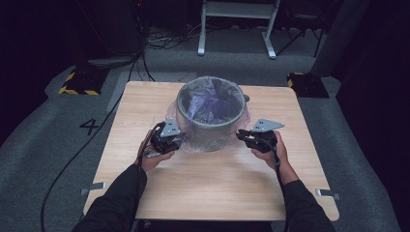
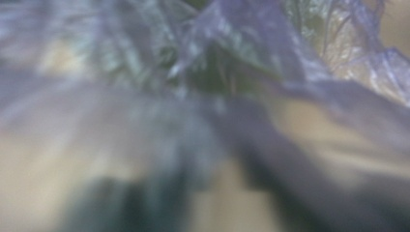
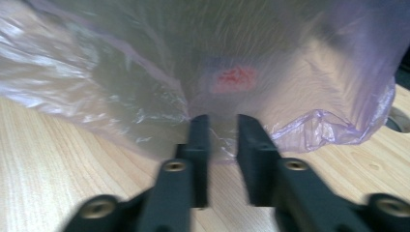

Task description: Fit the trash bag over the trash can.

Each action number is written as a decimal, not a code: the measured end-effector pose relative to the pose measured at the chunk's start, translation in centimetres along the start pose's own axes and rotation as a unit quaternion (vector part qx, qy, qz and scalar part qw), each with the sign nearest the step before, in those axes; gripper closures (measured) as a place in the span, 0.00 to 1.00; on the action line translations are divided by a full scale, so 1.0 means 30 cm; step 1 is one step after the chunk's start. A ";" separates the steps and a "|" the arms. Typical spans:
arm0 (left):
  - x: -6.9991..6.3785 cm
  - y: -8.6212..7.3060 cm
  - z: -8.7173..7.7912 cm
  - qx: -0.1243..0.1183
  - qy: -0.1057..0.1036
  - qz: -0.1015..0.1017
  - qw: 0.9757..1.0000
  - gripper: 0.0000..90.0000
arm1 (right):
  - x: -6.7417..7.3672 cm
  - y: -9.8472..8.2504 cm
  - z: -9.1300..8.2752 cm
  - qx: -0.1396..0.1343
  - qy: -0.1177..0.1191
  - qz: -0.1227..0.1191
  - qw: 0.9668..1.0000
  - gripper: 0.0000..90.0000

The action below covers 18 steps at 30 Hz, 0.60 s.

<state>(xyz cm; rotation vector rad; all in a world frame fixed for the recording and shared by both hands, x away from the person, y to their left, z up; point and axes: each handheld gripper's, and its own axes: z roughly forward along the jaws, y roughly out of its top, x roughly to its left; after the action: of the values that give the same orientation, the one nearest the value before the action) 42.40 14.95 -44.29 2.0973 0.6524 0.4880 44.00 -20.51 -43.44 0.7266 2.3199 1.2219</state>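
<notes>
Both grippers sit low beside the bin (image 1: 211, 123) on the bench (image 1: 212, 188). The right gripper's (image 3: 222, 126) fingers stand parted at the plastic bag (image 3: 96, 82); the left gripper's (image 1: 170, 140) finger state cannot be told.

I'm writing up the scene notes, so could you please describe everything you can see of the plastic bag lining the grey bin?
The plastic bag is thin, translucent film with a purple tint, crinkled and glossy. It lines the round grey bin, is folded over the rim and hangs down the outside wall, its loose hem bunching on the wooden table around the base. Through the film a reddish patch shows on the bin's wall. The right gripper has its jaws a little apart at the hem; the left gripper sits against the bag's other side, its grip unclear.
</notes>
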 end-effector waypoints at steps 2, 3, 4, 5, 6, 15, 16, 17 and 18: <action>-0.005 -0.006 -0.013 -0.004 -0.002 -0.003 1.000 0.59 | 0.007 0.000 -0.019 -0.005 -0.001 -0.001 1.000 0.59; -0.009 -0.008 -0.017 -0.007 -0.002 -0.006 1.000 0.48 | 0.015 0.001 -0.028 -0.002 -0.006 -0.006 1.000 0.51; -0.015 -0.010 -0.023 -0.009 0.000 -0.012 1.000 0.40 | 0.020 0.001 -0.035 -0.001 -0.012 -0.013 1.000 0.45; -0.020 -0.014 -0.029 -0.014 -0.011 -0.017 1.000 0.27 | 0.031 0.001 -0.043 0.000 -0.020 -0.020 1.000 0.38; -0.027 -0.017 -0.034 -0.017 -0.018 -0.022 0.999 0.20 | 0.047 0.001 -0.053 -0.003 -0.018 -0.030 0.999 0.35; -0.081 -0.016 -0.082 -0.042 -0.041 -0.022 0.998 0.17 | 0.149 0.018 -0.020 0.012 -0.058 -0.102 0.993 0.27; -0.085 -0.013 -0.089 -0.046 -0.043 -0.017 0.998 0.17 | 0.153 0.021 -0.013 0.014 -0.066 -0.106 0.992 0.30; -0.089 -0.012 -0.095 -0.049 -0.046 -0.017 0.998 0.17 | 0.156 0.023 -0.006 0.015 -0.075 -0.111 0.991 0.33; -0.095 -0.010 -0.105 -0.052 -0.046 -0.018 0.997 0.17 | 0.157 0.024 -0.002 0.015 -0.082 -0.114 0.990 0.38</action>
<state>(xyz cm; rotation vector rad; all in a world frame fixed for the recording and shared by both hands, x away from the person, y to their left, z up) 38.34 15.34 -43.10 1.9938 0.5972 0.3956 40.49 -17.28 -43.35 0.5324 2.2186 0.9890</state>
